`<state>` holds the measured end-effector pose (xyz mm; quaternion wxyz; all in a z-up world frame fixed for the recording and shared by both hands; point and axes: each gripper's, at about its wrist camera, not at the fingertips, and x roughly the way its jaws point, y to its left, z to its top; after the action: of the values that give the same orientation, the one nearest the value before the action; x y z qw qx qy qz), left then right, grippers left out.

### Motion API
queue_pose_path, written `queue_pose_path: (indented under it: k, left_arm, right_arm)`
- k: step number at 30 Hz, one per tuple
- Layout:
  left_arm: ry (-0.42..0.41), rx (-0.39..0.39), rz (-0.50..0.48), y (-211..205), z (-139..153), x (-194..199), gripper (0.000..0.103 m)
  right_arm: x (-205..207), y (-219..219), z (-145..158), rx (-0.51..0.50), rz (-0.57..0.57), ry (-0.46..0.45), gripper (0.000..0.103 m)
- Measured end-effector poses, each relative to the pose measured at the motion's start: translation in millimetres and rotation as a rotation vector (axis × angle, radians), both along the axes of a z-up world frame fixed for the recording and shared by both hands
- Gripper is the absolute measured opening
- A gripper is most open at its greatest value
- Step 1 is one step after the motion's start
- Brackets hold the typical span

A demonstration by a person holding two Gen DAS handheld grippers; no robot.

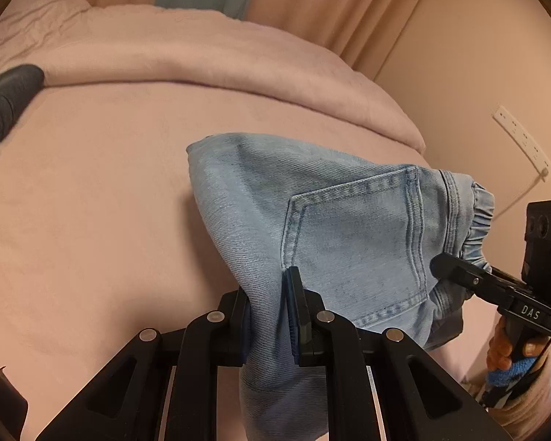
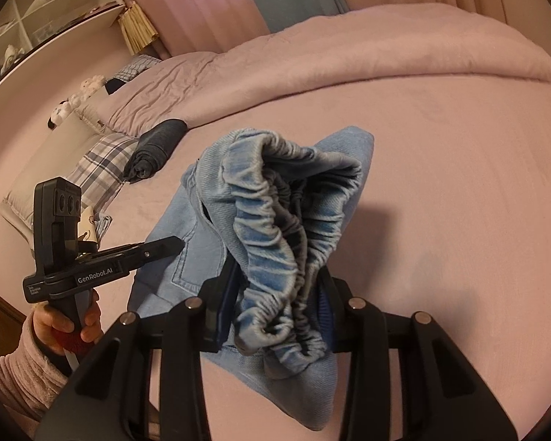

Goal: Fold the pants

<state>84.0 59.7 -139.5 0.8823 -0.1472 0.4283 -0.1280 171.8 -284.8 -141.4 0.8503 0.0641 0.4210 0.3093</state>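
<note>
Above the pink bed (image 1: 92,191), left gripper (image 1: 268,316) pinches a fold of the light-blue denim pants (image 1: 349,220); right gripper (image 2: 275,305) clamps their bunched elastic waistband (image 2: 275,242). Pants hang lifted between both. Legible: "DAS", "GenRobot.AI". Farther back: rolled dark garment (image 2: 154,150), plaid pillow (image 2: 99,161).

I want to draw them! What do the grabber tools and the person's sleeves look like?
Both grabbers are black plastic with silver round screws. The left gripper and right gripper have blue ridged pads inside. One handle says GenRobot.AI in white, the other DAS. The sleeve is fuzzy pinkish fleece.
</note>
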Motion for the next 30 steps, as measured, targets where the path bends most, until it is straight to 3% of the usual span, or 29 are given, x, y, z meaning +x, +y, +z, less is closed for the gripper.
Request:
queue_pose_path:
  k: [8, 17, 24, 30]
  left_arm:
    - [-0.068, 0.021, 0.041, 18, 27, 30, 0.013]
    - [-0.095, 0.037, 0.064, 42, 36, 52, 0.013]
    - [-0.077, 0.057, 0.077, 64, 28, 74, 0.013]
    - [-0.013, 0.058, 0.077, 68, 2, 106, 0.013]
  right_arm:
    - [31, 33, 28, -0.006, 0.038, -0.081, 0.038]
    - [56, 60, 48, -0.019, 0.074, -0.135, 0.038]
    - [89, 83, 45, -0.034, 0.080, -0.144, 0.038]
    - [122, 95, 25, -0.049, 0.068, -0.092, 0.038]
